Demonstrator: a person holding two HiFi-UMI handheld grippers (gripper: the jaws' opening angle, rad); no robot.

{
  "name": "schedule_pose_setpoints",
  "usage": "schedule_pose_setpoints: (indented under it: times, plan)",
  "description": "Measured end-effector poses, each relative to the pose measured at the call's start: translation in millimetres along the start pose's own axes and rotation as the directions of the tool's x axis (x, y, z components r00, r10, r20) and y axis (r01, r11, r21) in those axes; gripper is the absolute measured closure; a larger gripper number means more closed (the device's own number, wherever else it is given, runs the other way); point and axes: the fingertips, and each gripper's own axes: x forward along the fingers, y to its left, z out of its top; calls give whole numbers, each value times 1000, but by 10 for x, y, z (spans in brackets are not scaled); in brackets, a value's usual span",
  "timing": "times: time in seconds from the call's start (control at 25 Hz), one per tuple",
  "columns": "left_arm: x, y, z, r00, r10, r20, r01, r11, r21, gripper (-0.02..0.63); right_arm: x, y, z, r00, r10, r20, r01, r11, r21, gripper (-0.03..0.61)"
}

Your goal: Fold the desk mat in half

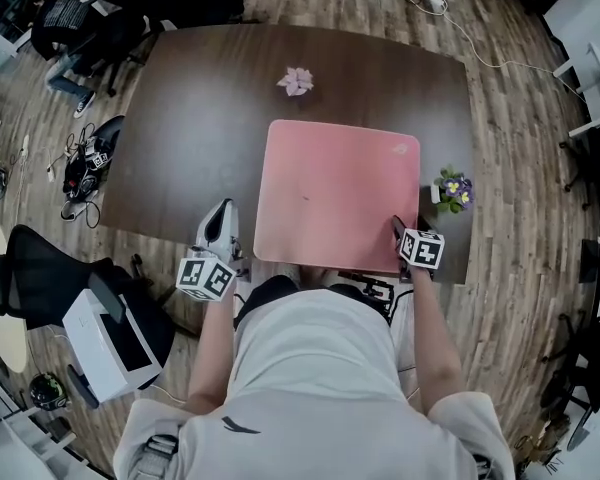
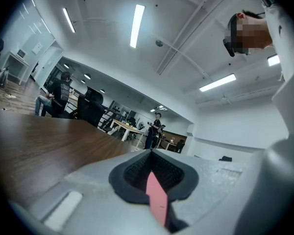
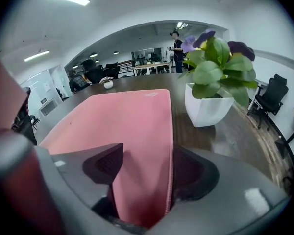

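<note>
Head cam sits up high and stares almost straight down, wide enough to take in the whole counter [image 1: 200,118], the person's shoulders and the floor around it, with nothing close up; the left claw [image 1: 220,220] cam rides low at the counter's near edge, facing level across bare wood toward the far room and ceiling, its own tips right against the lens; the right claw [image 1: 398,226] cam sits at the near right corner, angled down, hugging the desk mat [image 3: 132,126] and looking along it, potted plant [image 3: 213,82] just to the right; head and right cams share mat, plant and far counter; left and head cams share only counter wood.
</note>
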Motion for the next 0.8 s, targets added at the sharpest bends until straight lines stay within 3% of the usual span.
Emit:
schedule_pose_setpoints:
  times: [0.24, 0.52, 0.8]
  plan:
    - [-14, 25, -33, 1000, 8, -5, -8, 1000, 2, 611, -1, -6, 6, 999, -15, 44, 15, 1000, -8, 253]
    - [-23, 16, -64, 1000, 11, -8, -11, 1000, -15, 611, 12, -3, 17, 1000, -16, 16, 16, 1000, -9, 266]
    - [-40, 9, -91, 999, 9, -34, -9, 1000, -3, 611, 9, 44, 22, 1000, 2, 10, -2, 1000, -23, 327]
